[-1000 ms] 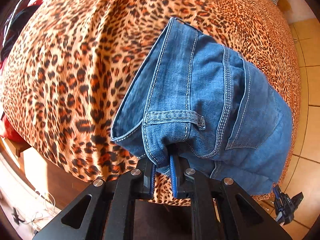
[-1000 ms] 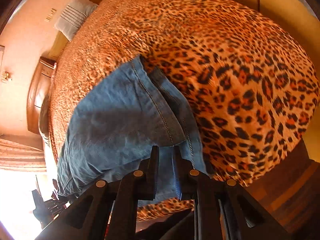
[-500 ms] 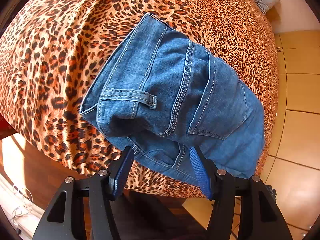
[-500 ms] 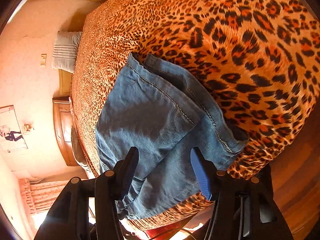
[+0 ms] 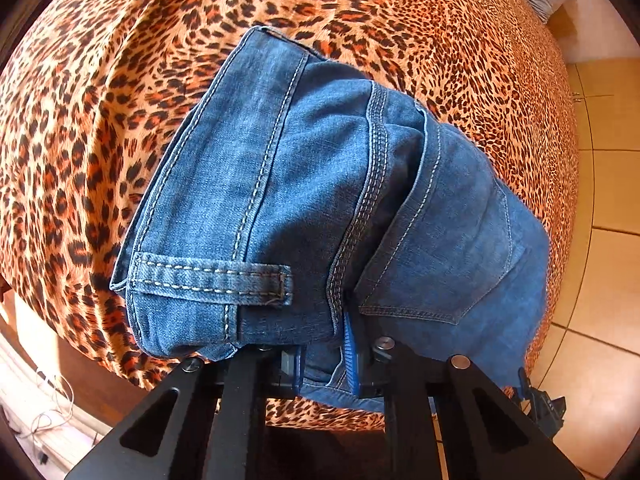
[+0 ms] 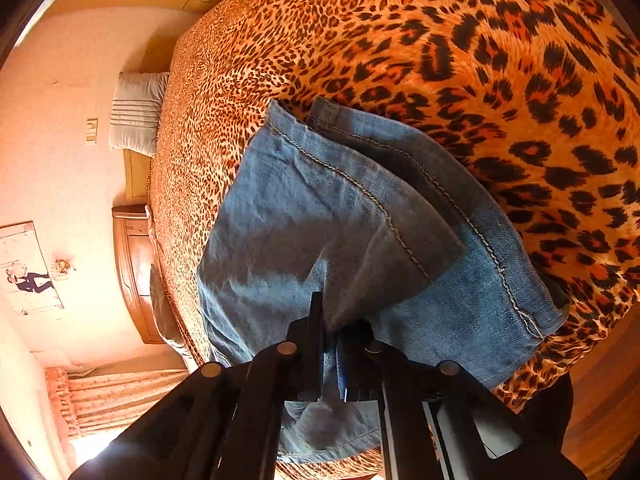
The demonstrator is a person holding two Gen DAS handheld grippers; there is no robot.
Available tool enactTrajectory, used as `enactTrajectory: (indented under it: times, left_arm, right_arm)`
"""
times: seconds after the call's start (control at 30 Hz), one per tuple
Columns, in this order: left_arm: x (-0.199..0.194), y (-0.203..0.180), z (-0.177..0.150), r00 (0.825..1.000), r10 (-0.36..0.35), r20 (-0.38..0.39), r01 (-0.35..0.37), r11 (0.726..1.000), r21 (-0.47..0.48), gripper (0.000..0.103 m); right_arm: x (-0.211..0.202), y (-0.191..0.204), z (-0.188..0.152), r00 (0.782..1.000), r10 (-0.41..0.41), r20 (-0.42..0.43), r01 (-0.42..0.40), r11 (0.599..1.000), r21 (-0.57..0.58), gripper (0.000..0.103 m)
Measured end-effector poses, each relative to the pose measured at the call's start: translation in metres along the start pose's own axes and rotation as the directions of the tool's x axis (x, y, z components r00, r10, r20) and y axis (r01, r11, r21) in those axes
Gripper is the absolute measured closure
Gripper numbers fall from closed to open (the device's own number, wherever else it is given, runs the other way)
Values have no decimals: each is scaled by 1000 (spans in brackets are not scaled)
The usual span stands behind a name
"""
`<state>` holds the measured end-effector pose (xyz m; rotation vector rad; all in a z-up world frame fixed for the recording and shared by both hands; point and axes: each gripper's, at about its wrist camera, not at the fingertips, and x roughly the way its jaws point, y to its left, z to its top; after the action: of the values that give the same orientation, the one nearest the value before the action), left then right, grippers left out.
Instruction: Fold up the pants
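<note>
On a leopard-print bedspread [image 5: 100, 128], the half-folded blue jeans [image 5: 304, 200] lie near the edge, left gripper [image 5: 323, 356] closing on the waistband end and right gripper [image 6: 329, 354] clamped on the leg end, likely to lift another fold.

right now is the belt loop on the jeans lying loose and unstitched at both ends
No, the belt loop lies flat on the jeans, stitched down at its right end.

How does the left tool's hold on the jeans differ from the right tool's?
The left tool is closing on the waist end of the jeans, below the belt loop and back pocket; the right tool is shut on plain leg fabric. The left tool's blue pads show; the right tool's are mostly buried in a fold. Both have denim between the pads, at the leopard-print bedspread's edge.
</note>
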<state>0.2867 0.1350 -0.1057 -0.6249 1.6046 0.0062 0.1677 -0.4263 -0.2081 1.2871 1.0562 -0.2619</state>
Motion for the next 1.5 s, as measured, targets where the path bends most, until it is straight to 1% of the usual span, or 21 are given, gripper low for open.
enactTrajectory:
  times: [0.13, 0.23, 0.3, 0.4, 0.43, 0.5, 0.63, 0.7, 0.77, 0.83, 0.9, 0.93, 0.97, 1.0, 1.07, 1.2, 1.27, 1.33, 1.43, 1.47, 1.5]
  left_arm:
    - [-27, -2, -21, 1000, -30, 6, 30, 999, 35, 92]
    - [-39, 6, -34, 999, -34, -6, 34, 999, 37, 91]
    - [-28, 18, -38, 999, -1, -32, 1, 1000, 21, 90]
    - [15, 43, -31, 989, 38, -140, -45, 998, -45, 89]
    - [24, 50, -31, 985, 38, -166, -50, 996, -71, 89]
    - [26, 53, -29, 985, 17, -170, -32, 996, -88, 89]
    - [7, 47, -30, 984, 63, -166, -62, 998, 14, 83]
    - [-8, 45, -35, 984, 60, -165, -50, 997, 63, 76]
    - [-28, 47, -41, 987, 45, -154, -28, 993, 111, 70]
    - [-52, 53, -41, 991, 29, -130, -11, 990, 140, 70]
    - [-73, 56, -30, 997, 23, -77, -11, 989, 145, 70]
    - [-81, 57, -18, 999, 21, -41, -15, 990, 141, 68]
    - [-89, 58, -6, 1000, 25, -15, -23, 991, 134, 61]
    - [-91, 59, 12, 1000, 28, 5, -28, 993, 116, 49]
    - [-89, 59, 43, 999, 12, 30, -14, 997, 71, 39]
    - [-65, 62, 92, 998, -26, -51, 25, 1000, -11, 40]
    - [-56, 59, 103, 997, -31, -76, 28, 999, -37, 40]
    - [-46, 53, 113, 996, -20, -91, 17, 999, -34, 39]
    - [-32, 49, 119, 994, 1, -108, -6, 999, -44, 40]
    - [-30, 47, 118, 993, 10, -117, -16, 999, -50, 46]
    - [-30, 45, 116, 993, 19, -117, -25, 999, -45, 64]
  right_arm:
    - [-36, 9, -11, 995, 100, 23, -100, 995, -9, 101]
    - [-60, 2, -25, 994, 110, 28, -109, 994, -29, 101]
    - [-59, -15, -30, 998, 52, 19, -51, 998, -23, 101]
    - [-33, -57, -35, 994, -102, -34, 103, 994, 23, 100]
    - [-27, -69, -35, 991, -125, -47, 127, 991, 46, 100]
    - [-23, -77, -38, 990, -133, -38, 134, 990, 45, 100]
    - [-26, -57, -31, 972, -225, -70, 221, 974, -57, 88]
    - [-40, -49, -26, 960, -272, -63, 265, 959, -99, 83]
    - [-63, -45, -19, 951, -309, -17, 305, 945, -121, 81]
    - [-87, -41, -8, 937, -344, 60, 349, 928, -130, 77]
    - [-98, -34, 8, 934, -340, 105, 353, 924, -145, 69]
    - [-99, -31, 17, 935, -336, 114, 351, 924, -153, 68]
    - [-93, -20, 29, 940, -321, 117, 337, 928, -161, 67]
    - [-83, -8, 48, 950, -295, 98, 308, 935, -173, 61]
    - [-51, 23, 82, 960, -269, 75, 279, 937, -208, 59]
    - [21, 75, 144, 967, -252, 21, 249, 931, -266, 56]
    - [49, 92, 159, 951, -307, 33, 303, 910, -281, 55]
    - [61, 94, 155, 941, -335, 39, 329, 889, -319, 54]
    - [76, 95, 145, 918, -393, 58, 383, 835, -394, 54]
    - [82, 96, 139, 900, -431, 59, 411, 798, -440, 62]
    - [85, 100, 134, 881, -467, 79, 443, 753, -486, 87]
